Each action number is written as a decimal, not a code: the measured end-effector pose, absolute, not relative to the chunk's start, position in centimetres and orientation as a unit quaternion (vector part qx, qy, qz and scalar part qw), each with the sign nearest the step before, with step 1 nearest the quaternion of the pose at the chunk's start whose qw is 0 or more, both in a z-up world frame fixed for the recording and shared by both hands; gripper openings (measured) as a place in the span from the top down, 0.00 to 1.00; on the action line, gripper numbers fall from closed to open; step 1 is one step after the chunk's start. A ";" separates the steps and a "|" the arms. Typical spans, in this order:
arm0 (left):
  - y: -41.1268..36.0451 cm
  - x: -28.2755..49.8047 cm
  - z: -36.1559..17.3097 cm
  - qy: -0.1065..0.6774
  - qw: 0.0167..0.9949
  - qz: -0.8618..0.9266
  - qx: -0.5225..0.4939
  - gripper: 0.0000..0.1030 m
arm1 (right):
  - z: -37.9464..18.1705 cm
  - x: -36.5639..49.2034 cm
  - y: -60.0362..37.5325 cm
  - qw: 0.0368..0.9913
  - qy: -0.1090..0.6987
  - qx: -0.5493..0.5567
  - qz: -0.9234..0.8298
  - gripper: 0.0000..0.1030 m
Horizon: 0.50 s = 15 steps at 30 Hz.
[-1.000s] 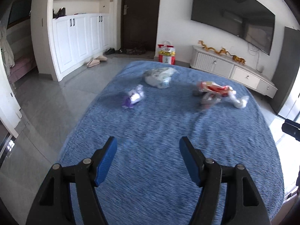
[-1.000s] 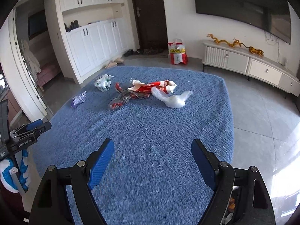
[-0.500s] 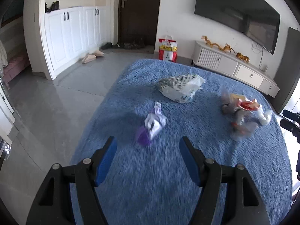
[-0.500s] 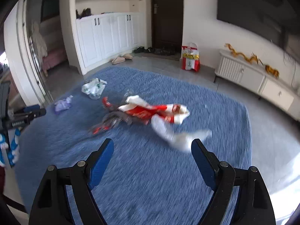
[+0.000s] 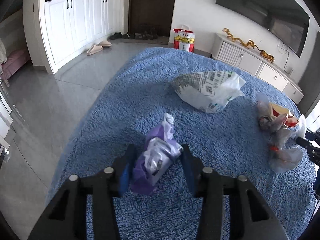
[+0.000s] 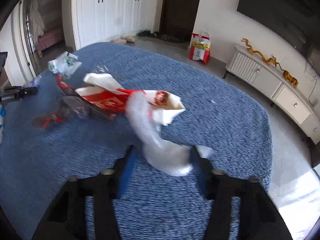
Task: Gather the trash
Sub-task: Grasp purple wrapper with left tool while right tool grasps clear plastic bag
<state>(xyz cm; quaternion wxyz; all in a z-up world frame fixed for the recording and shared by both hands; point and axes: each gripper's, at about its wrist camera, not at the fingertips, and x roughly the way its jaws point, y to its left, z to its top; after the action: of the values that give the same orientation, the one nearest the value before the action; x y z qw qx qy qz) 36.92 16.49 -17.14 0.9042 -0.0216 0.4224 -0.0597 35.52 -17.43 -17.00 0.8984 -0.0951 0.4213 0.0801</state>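
Now the left gripper [image 5: 157,166] sits wide apart around the purple wrapper [image 5: 156,160] on the blue rug [image 5: 200,76], and the right gripper [image 6: 163,163] gapes around the white plastic bag [image 6: 170,158], both ready to pinch trash.

Legible text: none | white plastic bag [image 5: 210,92], centre right of left wrist view: dense green-grey print, too small to read | red-and-white wrapper [image 6: 112,100], centre of right wrist view: white characters, blurred | red gift bag [image 5: 184,39], upper centre: markings unreadable
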 end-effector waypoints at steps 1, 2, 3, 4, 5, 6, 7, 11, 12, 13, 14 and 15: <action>16.4 36.6 -17.0 0.421 0.905 -0.060 -0.020 0.70 | -16.7 35.1 -18.0 0.900 0.420 -0.081 0.084 0.62; 16.5 36.4 -16.9 0.420 0.905 -0.061 -0.021 0.70 | -16.5 34.7 -18.4 0.902 0.418 -0.073 0.085 0.63; 16.4 36.1 -16.7 0.420 0.905 -0.062 -0.023 0.70 | -16.3 34.1 -18.7 0.903 0.416 -0.066 0.087 0.64; 16.3 35.5 -16.5 0.418 0.906 -0.066 -0.025 0.70 | -16.2 33.7 -18.9 0.903 0.416 -0.062 0.088 0.64; 16.1 34.8 -16.1 0.415 0.907 -0.071 -0.026 0.70 | -16.0 33.1 -19.0 0.904 0.415 -0.058 0.089 0.64; 16.0 34.4 -15.8 0.412 0.908 -0.073 -0.025 0.70 | -15.6 32.0 -19.3 0.905 0.412 -0.052 0.092 0.64; 15.7 33.4 -15.2 0.408 0.909 -0.079 -0.023 0.70 | -15.3 31.4 -19.2 0.906 0.409 -0.047 0.093 0.64; 15.2 30.1 -13.0 0.391 0.916 -0.091 -0.019 0.70 | -13.1 27.1 -19.5 0.914 0.391 -0.018 0.104 0.64; 15.2 29.4 -12.4 0.388 0.917 -0.092 -0.018 0.70 | -12.6 26.1 -19.7 0.916 0.386 -0.014 0.106 0.64; 15.1 28.4 -11.6 0.382 0.919 -0.095 -0.017 0.70 | -11.8 24.7 -19.9 0.920 0.377 -0.009 0.109 0.64; 15.1 27.8 -11.0 0.378 0.921 -0.097 -0.016 0.70 | -11.3 24.0 -20.3 0.922 0.372 -0.006 0.110 0.64; 14.9 26.9 -10.3 0.373 0.922 -0.099 -0.016 0.70 | -10.3 22.3 -20.7 0.925 0.362 0.000 0.111 0.64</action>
<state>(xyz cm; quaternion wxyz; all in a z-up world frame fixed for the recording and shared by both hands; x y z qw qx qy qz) 26.89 14.92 -10.27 0.9222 -0.0157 0.3734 -0.0990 22.33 -20.69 -10.33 0.9254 -0.0001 0.3625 0.1108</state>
